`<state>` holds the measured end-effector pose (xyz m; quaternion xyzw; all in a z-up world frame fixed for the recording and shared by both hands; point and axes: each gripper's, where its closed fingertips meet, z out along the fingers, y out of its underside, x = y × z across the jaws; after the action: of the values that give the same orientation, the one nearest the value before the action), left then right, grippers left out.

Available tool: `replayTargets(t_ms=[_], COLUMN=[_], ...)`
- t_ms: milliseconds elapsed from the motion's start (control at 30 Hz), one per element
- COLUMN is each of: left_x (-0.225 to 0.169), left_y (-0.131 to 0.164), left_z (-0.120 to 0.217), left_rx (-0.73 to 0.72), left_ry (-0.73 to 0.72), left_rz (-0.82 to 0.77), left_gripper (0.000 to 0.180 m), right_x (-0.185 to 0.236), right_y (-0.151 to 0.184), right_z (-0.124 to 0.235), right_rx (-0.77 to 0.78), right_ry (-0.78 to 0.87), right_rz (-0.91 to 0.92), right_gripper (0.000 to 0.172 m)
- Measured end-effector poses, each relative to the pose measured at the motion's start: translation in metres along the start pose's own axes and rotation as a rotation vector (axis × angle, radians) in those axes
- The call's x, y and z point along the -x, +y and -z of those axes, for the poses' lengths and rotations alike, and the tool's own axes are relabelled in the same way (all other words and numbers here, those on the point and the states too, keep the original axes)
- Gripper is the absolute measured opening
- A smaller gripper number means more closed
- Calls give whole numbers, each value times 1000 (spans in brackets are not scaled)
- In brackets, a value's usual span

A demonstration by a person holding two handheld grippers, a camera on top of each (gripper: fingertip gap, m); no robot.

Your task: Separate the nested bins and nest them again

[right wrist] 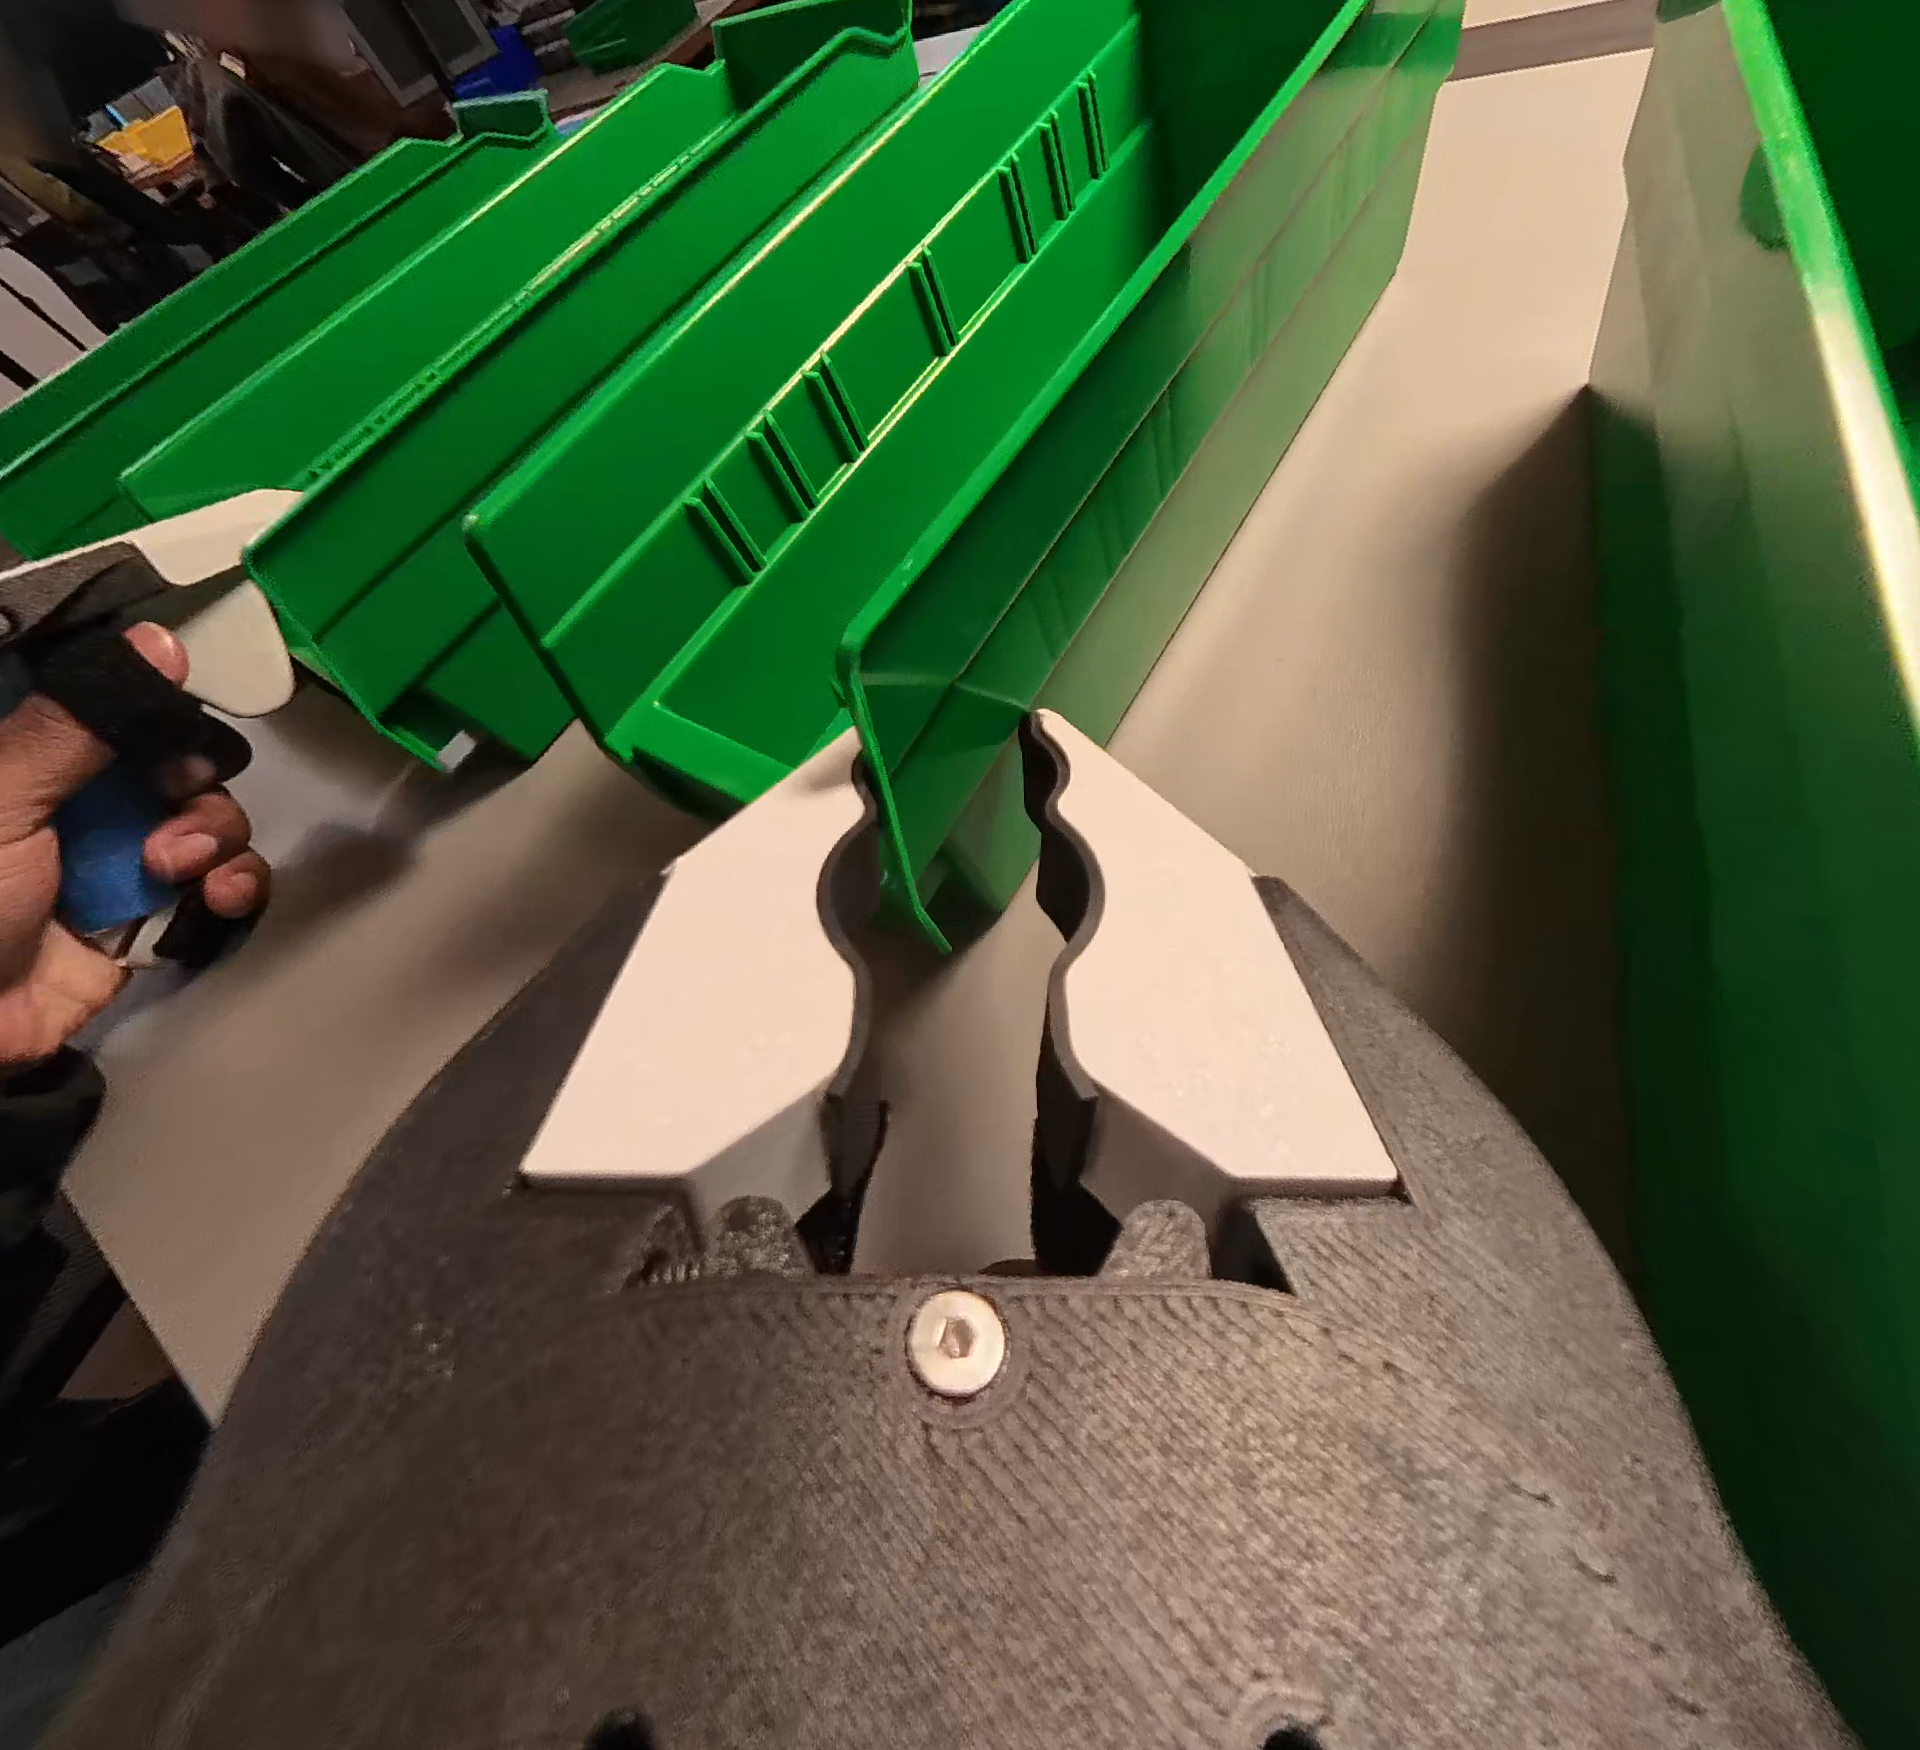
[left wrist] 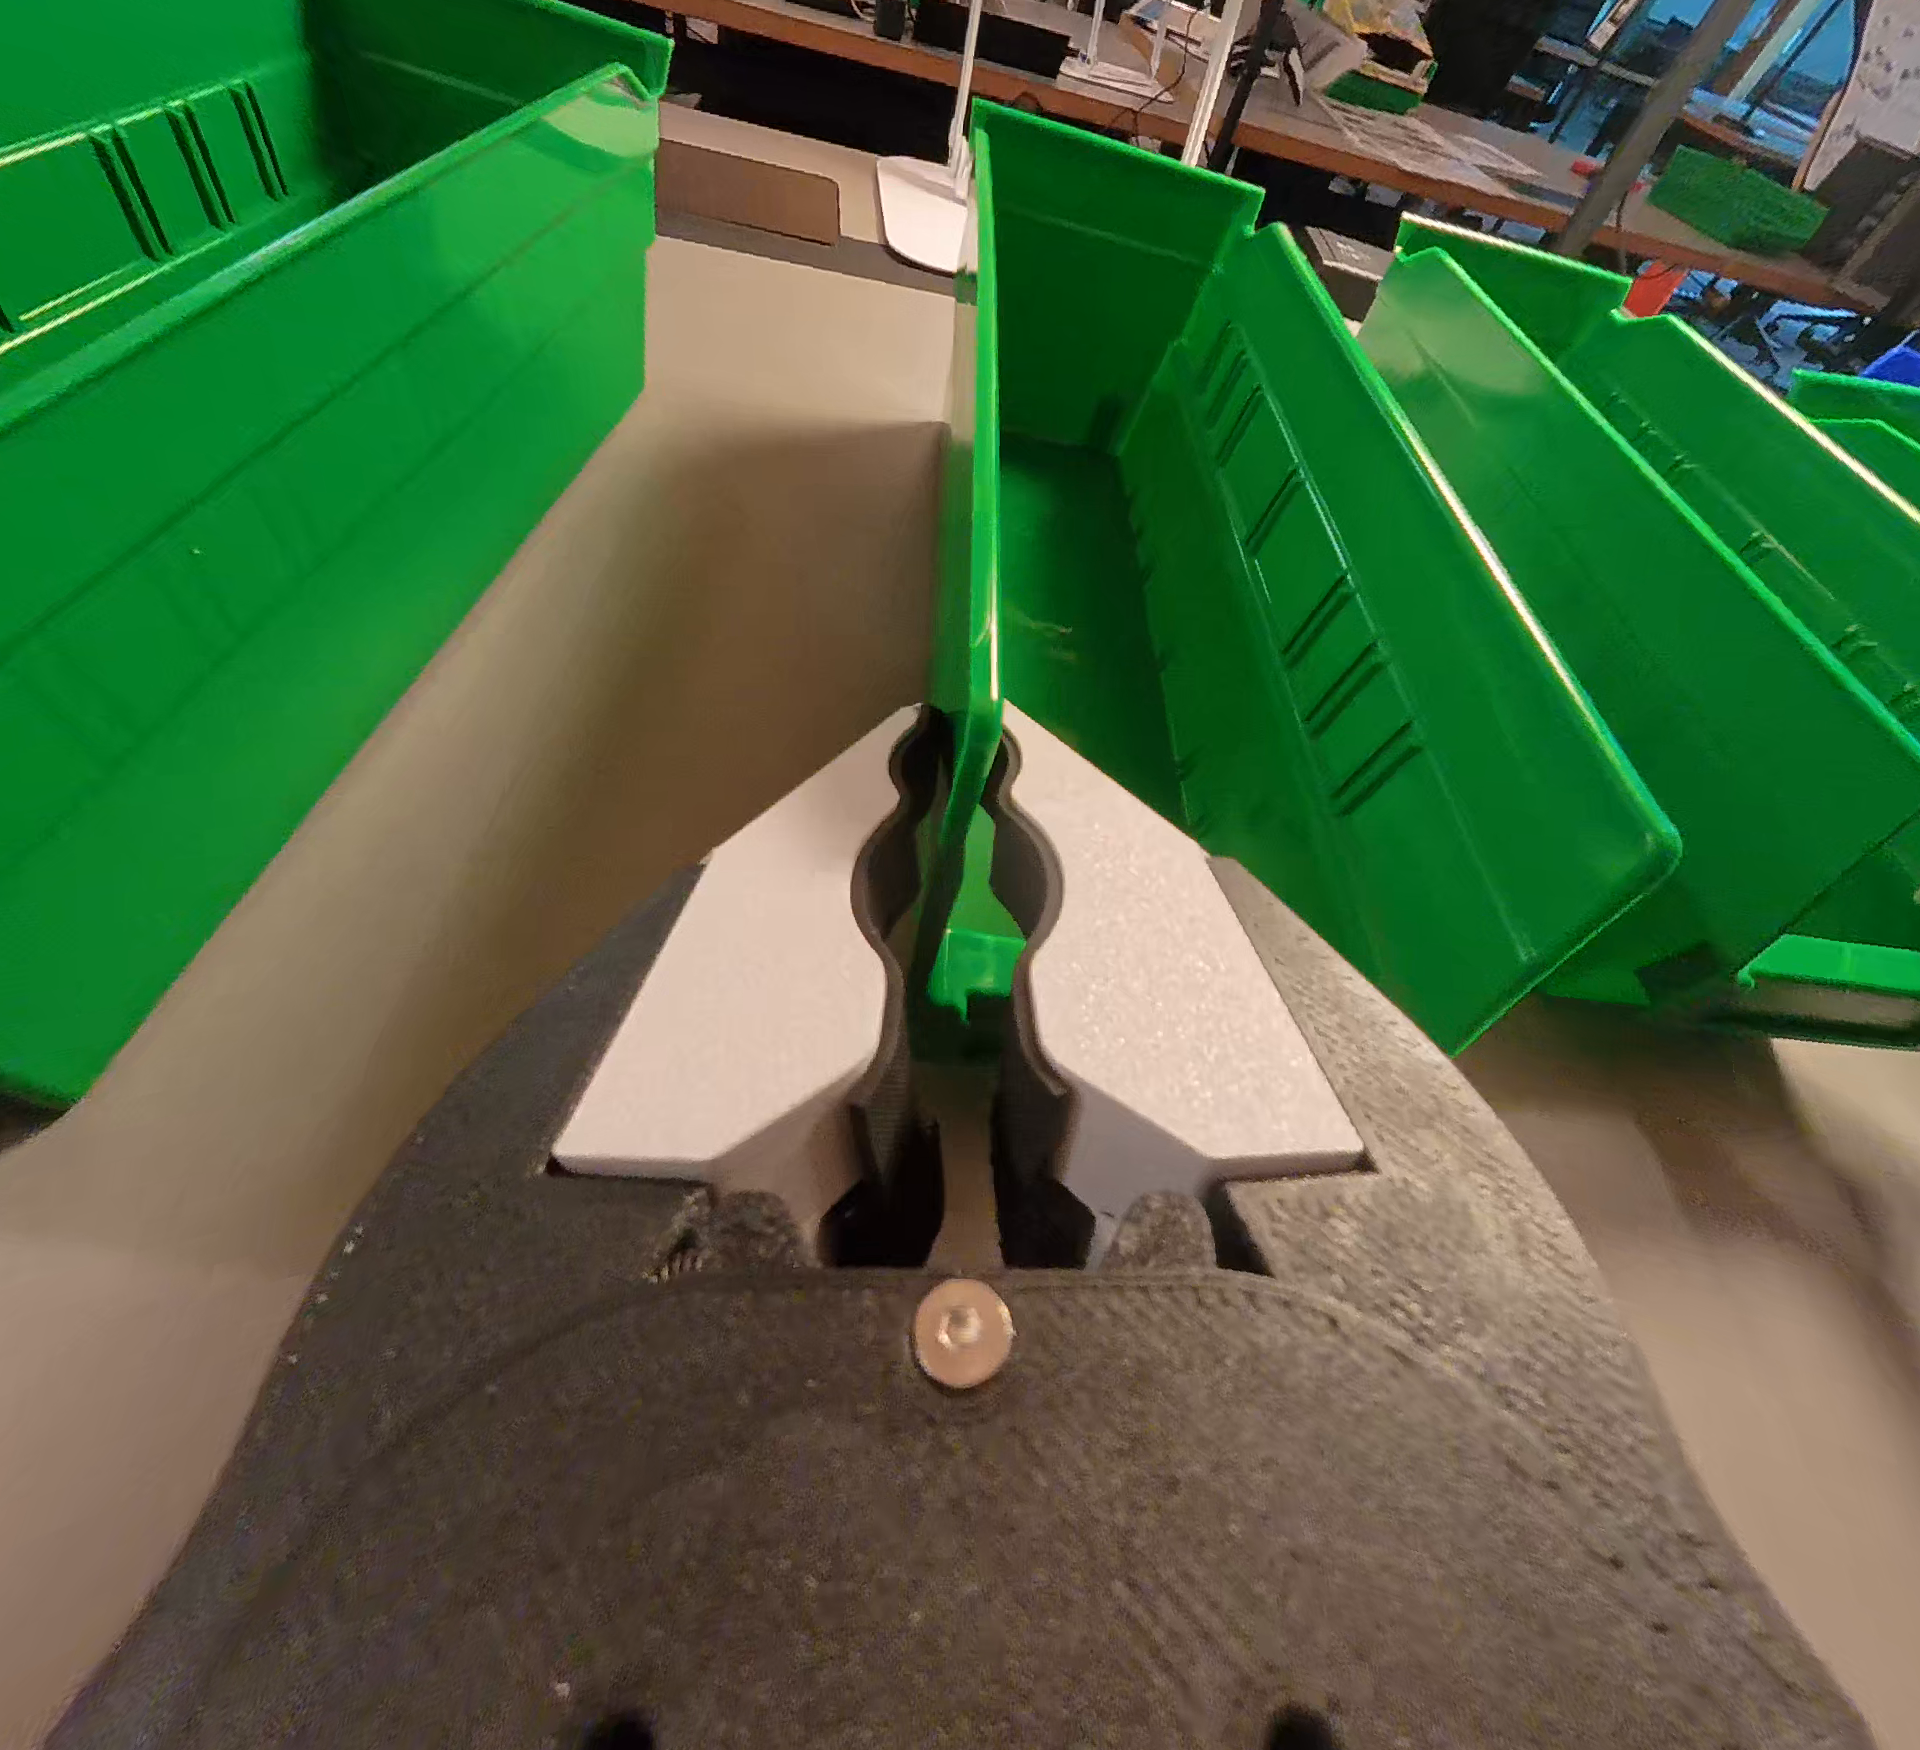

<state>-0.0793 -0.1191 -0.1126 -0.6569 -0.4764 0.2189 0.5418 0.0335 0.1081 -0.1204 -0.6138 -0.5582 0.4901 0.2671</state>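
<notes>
Several long green bins lie side by side on a beige table (left wrist: pixel 727 557). My left gripper (left wrist: pixel 961 724) is shut on the thin left side wall of one green bin (left wrist: pixel 1070 557), near its front corner. It also shows in the right wrist view (right wrist: pixel 239 599), held by a hand (right wrist: pixel 62 796) at the front of a bin (right wrist: pixel 416 640). My right gripper (right wrist: pixel 945 734) stands partly open around the right wall's rim (right wrist: pixel 894 817) of another green bin (right wrist: pixel 831 412). The rim lies against the left finger, with a gap to the right finger (right wrist: pixel 1143 921).
A large green bin (left wrist: pixel 312 505) stands to the left of my left gripper. A tilted bin (left wrist: pixel 1714 640) leans at its right. Another tall green bin (right wrist: pixel 1766 661) stands close to the right of my right gripper. A white stand base (left wrist: pixel 920 204) is at the table's back.
</notes>
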Motion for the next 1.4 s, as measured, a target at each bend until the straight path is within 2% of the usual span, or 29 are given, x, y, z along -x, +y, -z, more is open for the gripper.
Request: replayTargets(t_ms=[300, 467, 500, 633, 733, 800, 900, 1000, 1100, 1200, 1267, 1400], left_x=[-7, -19, -20, -23, -19, -5, 40, 87, 116, 130, 131, 128], left_y=[-7, -10, -10, -6, -4, -5, -18, -42, -42, -32, -27, -24], left_z=[-2, -2, 1, 19, 46, 65, 93, 114, 111, 95, 85, 70], left_rx=[-60, -90, -98, -72, -55, -52, -57, -113, -78, -29, -12, -5], left_ry=[23, 59, 66, 112, 141, 119, 6, -72, -88, -105, -110, -124], left_rz=[96, 98, 95, 64, -27, -132, -291, -306, -287, -303, -316, -361], left_gripper=[7, 12, 18, 59, 68, 72, 73, 76, 82, 80, 71, 35], right_x=[-9, -11, -10, -3, 7, 13, 10, -11, -38, -59, -71, -84], right_y=[-6, -4, -4, -1, -2, -5, -12, -20, -26, -22, -13, 6], right_z=[-9, -9, -9, 4, 27, 47, 79, 110, 135, 146, 146, 131], right_rx=[3, 5, 7, 12, 3, -15, -50, -79, -97, -79, -53, -5], right_ry=[22, 28, 25, 15, 33, 54, 107, 192, 304, 367, 397, 394], right_rz=[8, 3, 1, -2, 42, 80, 118, 125, 144, 133, 119, 74], right_gripper=[21, 22, 28, 48, 52, 52, 54, 57, 61, 63, 63, 55])
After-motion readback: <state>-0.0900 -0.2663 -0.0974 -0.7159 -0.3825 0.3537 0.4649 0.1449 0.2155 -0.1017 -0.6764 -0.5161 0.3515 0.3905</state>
